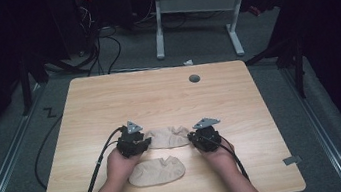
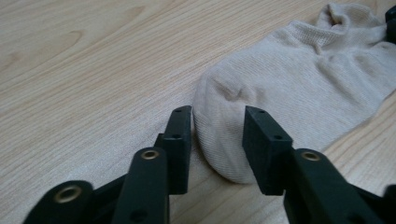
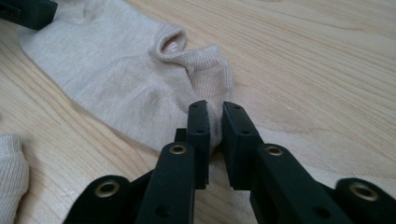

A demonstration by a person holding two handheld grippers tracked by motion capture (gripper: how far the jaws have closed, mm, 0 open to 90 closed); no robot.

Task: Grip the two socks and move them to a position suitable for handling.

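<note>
I see the pale wooden surface (image 1: 109,104) carrying two beige knitted ankle socks: the farther sock (image 1: 166,137) lies flat between my hands, the nearer sock (image 1: 157,172) just in front of it. My left hand-held gripper (image 2: 217,133) stands half open around the farther sock's toe, pads not pressing. My right hand-held gripper (image 3: 215,128) is nearly closed, pinching its heel edge.

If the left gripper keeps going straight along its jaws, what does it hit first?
Probably the far sock: its rounded toe end already lies between the left gripper pads, which look not yet pressed on it. Beyond that comes more sock, then the right gripper.
</note>
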